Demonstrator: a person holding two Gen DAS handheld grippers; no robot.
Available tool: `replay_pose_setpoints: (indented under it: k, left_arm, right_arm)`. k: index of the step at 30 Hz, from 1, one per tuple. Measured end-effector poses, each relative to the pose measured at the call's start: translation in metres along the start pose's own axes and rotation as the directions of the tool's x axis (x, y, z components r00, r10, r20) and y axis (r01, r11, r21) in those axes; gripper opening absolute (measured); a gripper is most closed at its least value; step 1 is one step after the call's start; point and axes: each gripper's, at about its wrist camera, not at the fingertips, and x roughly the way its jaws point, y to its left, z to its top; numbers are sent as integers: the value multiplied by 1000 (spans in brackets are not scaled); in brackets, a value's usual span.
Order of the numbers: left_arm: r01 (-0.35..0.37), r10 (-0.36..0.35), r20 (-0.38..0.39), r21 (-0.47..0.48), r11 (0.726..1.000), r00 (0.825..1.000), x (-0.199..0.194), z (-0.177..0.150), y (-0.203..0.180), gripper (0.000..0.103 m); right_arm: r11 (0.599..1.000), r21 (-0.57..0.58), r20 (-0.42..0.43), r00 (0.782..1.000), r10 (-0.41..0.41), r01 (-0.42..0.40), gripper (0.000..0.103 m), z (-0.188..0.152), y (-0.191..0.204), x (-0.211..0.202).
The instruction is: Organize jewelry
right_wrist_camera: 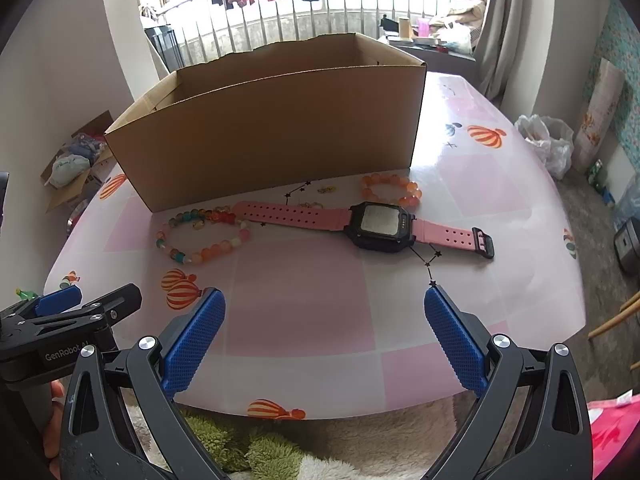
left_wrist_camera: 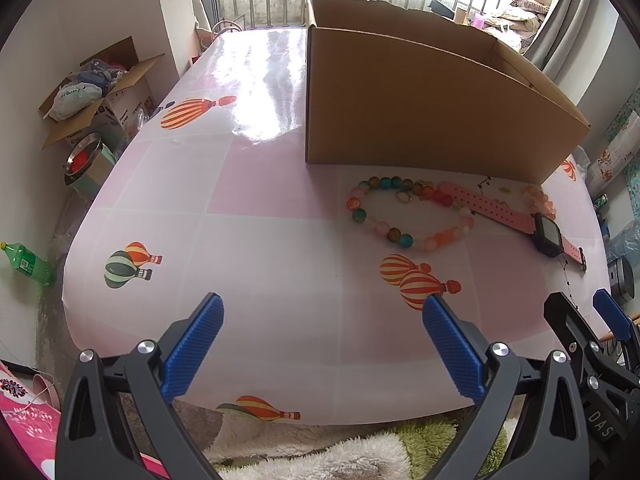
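beside the cardboard box (right_wrist_camera: 272, 128) lies a pink watch (right_wrist_camera: 360, 222); both grippers gape

Daylight pours through a railed balcony (right_wrist_camera: 320, 4) at the top of the frame, glaring on the pink balloon-print table (left_wrist_camera: 260, 208). A grey curtain (right_wrist_camera: 496, 28) hangs upper right; white walls (left_wrist_camera: 36, 92) flank the left.

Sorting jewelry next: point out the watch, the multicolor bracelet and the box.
watch (right_wrist_camera: 382, 226), right wrist view, on its screen.
multicolor bracelet (left_wrist_camera: 359, 215), left wrist view, on a green bead at its left side.
box (right_wrist_camera: 280, 128), right wrist view, on its front wall.
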Motion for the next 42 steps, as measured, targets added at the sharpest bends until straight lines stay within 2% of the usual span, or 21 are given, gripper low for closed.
replay_pose_setpoints:
  k: [42]
  left_arm:
    - [-17, 17, 7, -1, 1000, 1000, -7, 0, 5, 98]
  right_arm:
    - [1000, -1, -8, 1000, 4, -4, 95, 4, -1, 1]
